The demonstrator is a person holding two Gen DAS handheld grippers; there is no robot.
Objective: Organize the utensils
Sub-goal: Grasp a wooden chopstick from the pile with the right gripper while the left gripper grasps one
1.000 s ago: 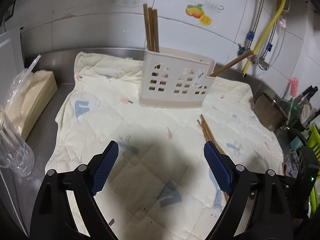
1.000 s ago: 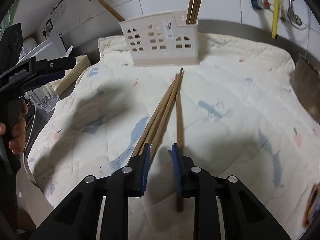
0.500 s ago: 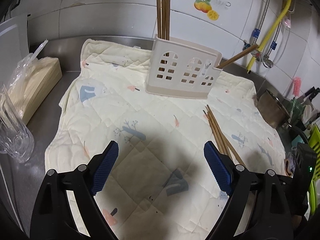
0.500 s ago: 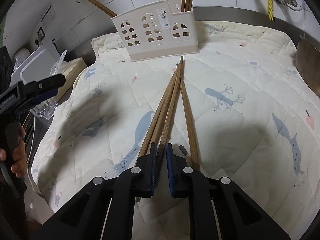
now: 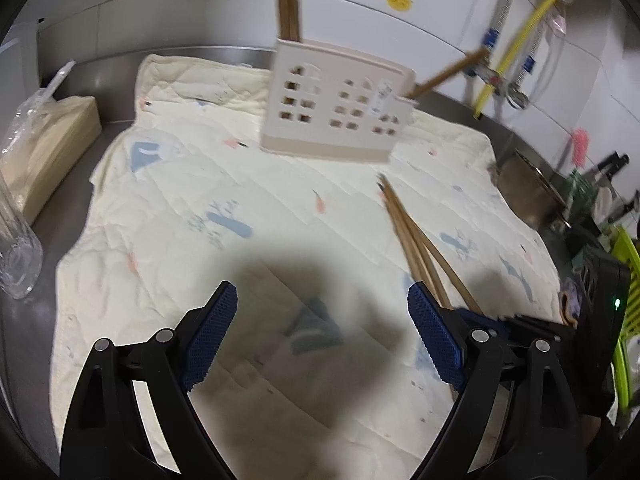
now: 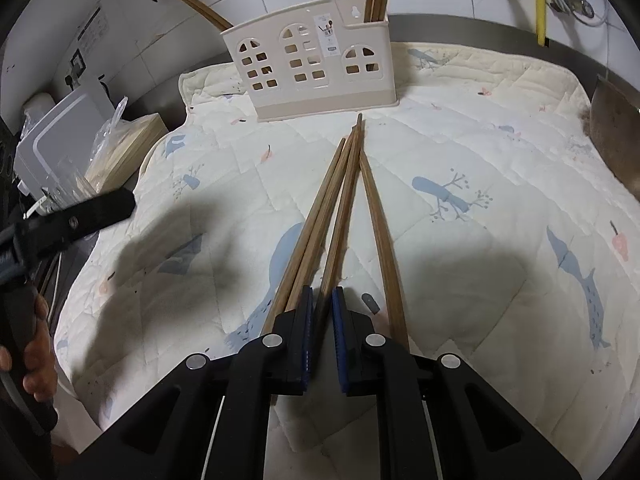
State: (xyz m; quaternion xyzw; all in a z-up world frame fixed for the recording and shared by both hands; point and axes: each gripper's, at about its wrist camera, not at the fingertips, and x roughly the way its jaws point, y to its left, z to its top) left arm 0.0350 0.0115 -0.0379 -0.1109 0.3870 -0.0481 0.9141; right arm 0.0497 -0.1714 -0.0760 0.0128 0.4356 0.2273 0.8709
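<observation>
We count four chopsticks already standing in the utensil holder (image 6: 310, 68) at the far side; four remain on the quilted cloth (image 6: 480, 152). Our right gripper (image 6: 322, 328) has just closed, apparently pinching one loose chopstick (image 6: 340, 216); our left gripper (image 5: 320, 340) is spread, empty.

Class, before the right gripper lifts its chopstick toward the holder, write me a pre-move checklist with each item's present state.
1. Right gripper shut on one chopstick: ok, its fingers have just closed on it.
2. Only one stick gripped: ok; two lie outside the left finger, one outside the right.
3. Neighbouring sticks will not be dragged: cannot tell, they lie close against the held one.
4. Holder upright on the quilted mat: ok.
5. Free room in the holder: cannot tell; sticks already stand at both ends.
6. Left gripper out of the way: ok, open, holding nothing.
</observation>
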